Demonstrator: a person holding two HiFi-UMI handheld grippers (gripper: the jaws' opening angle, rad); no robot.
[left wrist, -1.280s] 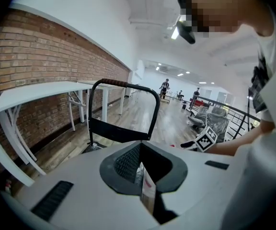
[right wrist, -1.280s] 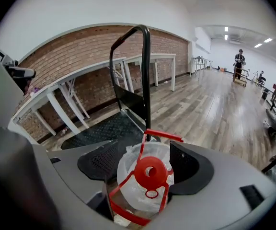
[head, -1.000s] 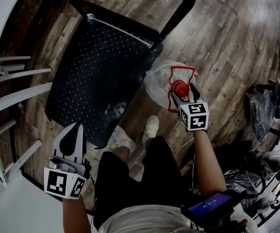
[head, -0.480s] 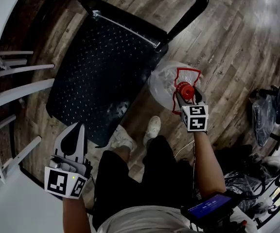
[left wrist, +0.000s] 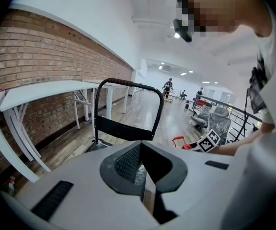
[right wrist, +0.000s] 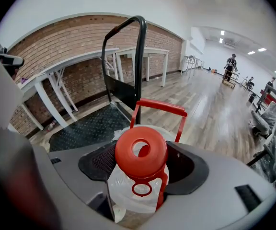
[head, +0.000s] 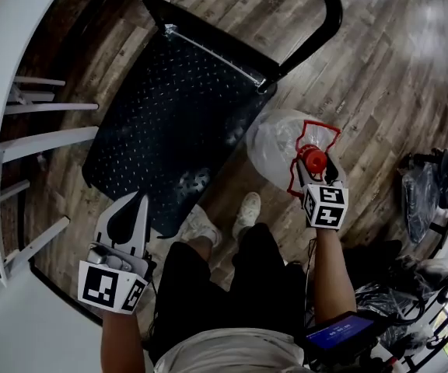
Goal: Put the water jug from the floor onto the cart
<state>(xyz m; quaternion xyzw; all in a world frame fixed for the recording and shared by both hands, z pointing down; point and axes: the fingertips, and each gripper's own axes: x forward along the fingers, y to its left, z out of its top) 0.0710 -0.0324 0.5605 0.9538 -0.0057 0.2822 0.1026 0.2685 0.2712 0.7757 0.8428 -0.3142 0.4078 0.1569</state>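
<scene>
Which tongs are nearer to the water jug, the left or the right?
Right. The right tongs grip the water jug by its neck. The left tongs are shut and apart from it, over the near edge of the cart.

Your plank floor (head: 379, 76) carries the black studded cart (head: 177, 123), with the jug (head: 278, 142) just beside its right edge; whether the jug's base touches the floor you cannot tell. Your shoes (head: 247, 208) stand by the cart's near edge. Dark bags (head: 422, 181) lie well apart at the right.
</scene>
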